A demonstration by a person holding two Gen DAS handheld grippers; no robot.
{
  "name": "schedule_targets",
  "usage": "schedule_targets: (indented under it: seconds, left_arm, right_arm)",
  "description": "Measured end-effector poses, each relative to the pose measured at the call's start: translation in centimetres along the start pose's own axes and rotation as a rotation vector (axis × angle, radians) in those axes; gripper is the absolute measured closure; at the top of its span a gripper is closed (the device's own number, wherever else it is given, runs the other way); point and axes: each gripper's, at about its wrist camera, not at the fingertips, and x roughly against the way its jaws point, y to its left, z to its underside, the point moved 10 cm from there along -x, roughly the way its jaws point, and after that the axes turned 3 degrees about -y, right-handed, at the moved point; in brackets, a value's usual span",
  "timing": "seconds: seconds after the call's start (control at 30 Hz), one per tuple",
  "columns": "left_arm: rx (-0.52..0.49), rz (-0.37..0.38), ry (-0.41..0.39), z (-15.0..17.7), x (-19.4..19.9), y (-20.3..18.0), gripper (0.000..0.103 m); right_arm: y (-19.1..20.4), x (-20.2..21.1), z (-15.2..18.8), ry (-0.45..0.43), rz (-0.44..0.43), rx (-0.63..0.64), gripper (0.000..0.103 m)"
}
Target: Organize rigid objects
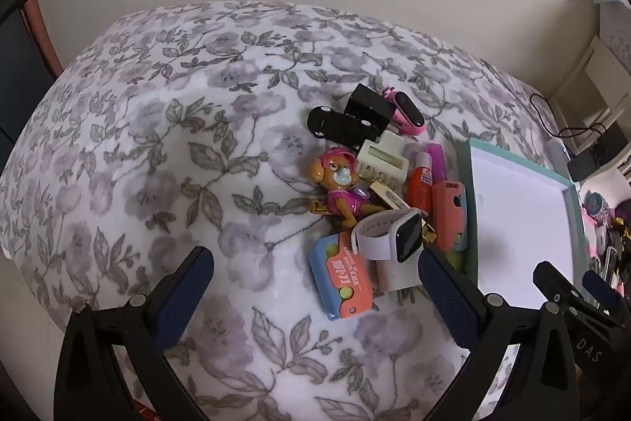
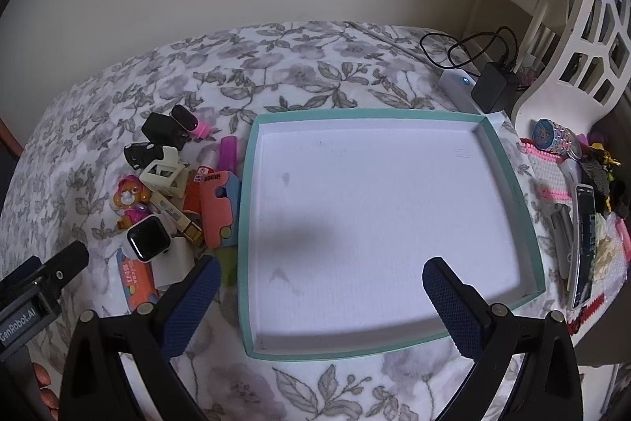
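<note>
Your left gripper (image 1: 315, 287) and right gripper (image 2: 321, 296) both gape wide, holding nothing. The toys sit heaped on the blanket (image 1: 157, 145) just left of the tray (image 2: 252, 223); a watch (image 1: 394, 235) tops the pile, a charger (image 2: 495, 85) lies beyond.

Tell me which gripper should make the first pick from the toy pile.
Left, probably. The left gripper hangs open over the pile, with the white watch near its right finger. The right gripper is open over the empty tray, the pile off to its left.
</note>
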Motion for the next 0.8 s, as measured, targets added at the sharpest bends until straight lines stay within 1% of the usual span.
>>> schedule_targets:
  seconds: [0.1, 0.3, 0.47, 0.57, 0.7, 0.8]
  left_arm:
    - [0.012, 0.027, 0.000, 0.08, -0.05, -0.17, 0.000]
    - [0.004, 0.015, 0.002, 0.25, 0.39, -0.25, 0.000]
    - [-0.013, -0.002, 0.021, 0.51, 0.48, 0.16, 0.000]
    - [-0.029, -0.018, 0.027, 0.34, -0.20, 0.09, 0.000]
    - [-0.040, -0.030, 0.008, 0.17, 0.05, 0.20, 0.000]
    - [-0.054, -0.054, 0.003, 0.16, 0.03, 0.31, 0.000]
  right_arm:
    - [-0.02, -0.07, 0.04, 0.001, 0.003, 0.000, 0.000]
    - [-0.09, -0.17, 0.06, 0.006, 0.010, 0.001, 0.000]
    - [-0.04, -0.20, 0.09, 0.006, 0.009, 0.003, 0.000]
    - [-0.01, -0.19, 0.09, 0.007, 0.011, 0.005, 0.000]
    - [0.02, -0.17, 0.10, 0.007, 0.011, 0.008, 0.000]
    - [0.03, -0.18, 0.12, 0.008, 0.012, 0.009, 0.000]
